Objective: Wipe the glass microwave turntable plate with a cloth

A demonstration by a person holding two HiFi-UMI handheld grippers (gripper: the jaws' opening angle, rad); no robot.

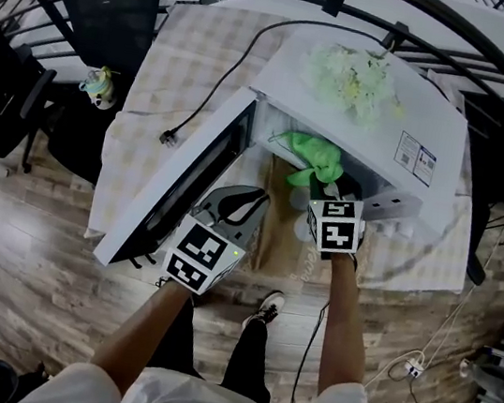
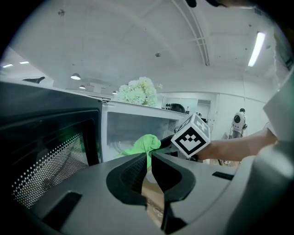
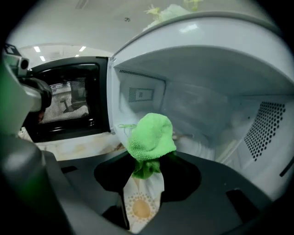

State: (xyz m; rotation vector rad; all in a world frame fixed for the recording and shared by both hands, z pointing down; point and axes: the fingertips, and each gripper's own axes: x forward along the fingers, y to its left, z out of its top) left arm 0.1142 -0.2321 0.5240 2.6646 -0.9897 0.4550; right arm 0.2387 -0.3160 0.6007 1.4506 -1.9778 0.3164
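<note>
Our right tongs (image 3: pixel 146 167) pinch the soft green cloth (image 3: pixel 151 137) by a bunched fold; our left tongs (image 2: pixel 149 158) sit narrow, empty. We judge the glass plate slippery, fragile.

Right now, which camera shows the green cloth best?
The right gripper view: the green cloth sits close and central, pinched by the right gripper. The head view shows it small inside the microwave; the left gripper view shows only part.
</note>
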